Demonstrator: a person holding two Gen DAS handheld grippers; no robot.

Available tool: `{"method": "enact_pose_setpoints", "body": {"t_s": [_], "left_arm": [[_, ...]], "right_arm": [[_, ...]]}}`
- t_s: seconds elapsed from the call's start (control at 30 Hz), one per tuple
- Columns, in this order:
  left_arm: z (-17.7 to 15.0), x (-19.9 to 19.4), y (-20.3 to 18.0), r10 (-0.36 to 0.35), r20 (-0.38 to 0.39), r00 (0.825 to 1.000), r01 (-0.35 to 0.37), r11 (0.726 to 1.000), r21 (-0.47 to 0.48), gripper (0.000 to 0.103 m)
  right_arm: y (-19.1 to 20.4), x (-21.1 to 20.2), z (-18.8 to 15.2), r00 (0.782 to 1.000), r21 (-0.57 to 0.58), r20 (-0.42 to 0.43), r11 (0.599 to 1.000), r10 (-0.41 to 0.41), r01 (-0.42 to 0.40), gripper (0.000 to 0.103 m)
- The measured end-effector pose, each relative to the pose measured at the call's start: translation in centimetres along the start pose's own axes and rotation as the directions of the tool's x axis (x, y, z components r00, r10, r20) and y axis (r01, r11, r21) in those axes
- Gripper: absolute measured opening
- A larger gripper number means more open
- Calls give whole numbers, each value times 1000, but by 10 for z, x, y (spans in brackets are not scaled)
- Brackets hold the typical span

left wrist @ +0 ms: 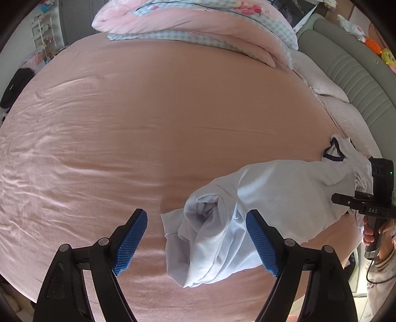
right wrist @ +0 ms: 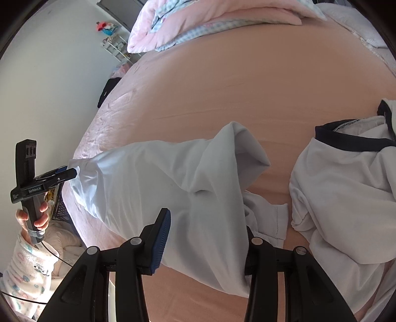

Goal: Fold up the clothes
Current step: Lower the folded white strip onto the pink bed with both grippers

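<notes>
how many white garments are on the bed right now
2. A pale shirt stretched between the two grippers, and a navy-collared shirt crumpled on the sheet beside it. Others may lie out of view.

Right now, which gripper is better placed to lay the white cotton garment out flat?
Right, probably: the right gripper clamps the white cotton garment, while the left gripper stands open around its bunched end without squeezing it.

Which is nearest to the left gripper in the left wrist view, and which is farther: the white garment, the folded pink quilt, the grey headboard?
1. White garment: between the left gripper's fingers.
2. Grey headboard: right, beyond the bed edge.
3. Folded pink quilt: far end, top.
</notes>
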State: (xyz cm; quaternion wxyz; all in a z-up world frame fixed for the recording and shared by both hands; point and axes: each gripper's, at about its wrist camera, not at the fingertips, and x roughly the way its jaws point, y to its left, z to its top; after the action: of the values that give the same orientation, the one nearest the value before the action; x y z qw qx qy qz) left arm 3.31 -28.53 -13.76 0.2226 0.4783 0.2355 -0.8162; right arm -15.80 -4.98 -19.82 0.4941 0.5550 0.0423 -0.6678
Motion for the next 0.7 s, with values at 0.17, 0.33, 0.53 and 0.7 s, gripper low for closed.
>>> {"method": "enact_pose_setpoints", "body": {"t_s": [0.17,0.33,0.53,0.7], "left_arm": [[-23,-1,1,-49,43,998,52,997,-61,82],[-39,4,14,-157,84,984,174,949,-262,82],[-46,18,29,-301,104,948,317,867,-385,79],[-52,27,26,-285,73,956,290,867,-406,55]], "right_arm": [[8,10,-1,1000,24,14,1000,-2,1,43],[9,17,-4,1000,58,28,998,-10,9,43],[-8,10,-12,997,183,69,981,48,-60,43],[-16,7,-18,991,226,95,967,94,-114,43]]}}
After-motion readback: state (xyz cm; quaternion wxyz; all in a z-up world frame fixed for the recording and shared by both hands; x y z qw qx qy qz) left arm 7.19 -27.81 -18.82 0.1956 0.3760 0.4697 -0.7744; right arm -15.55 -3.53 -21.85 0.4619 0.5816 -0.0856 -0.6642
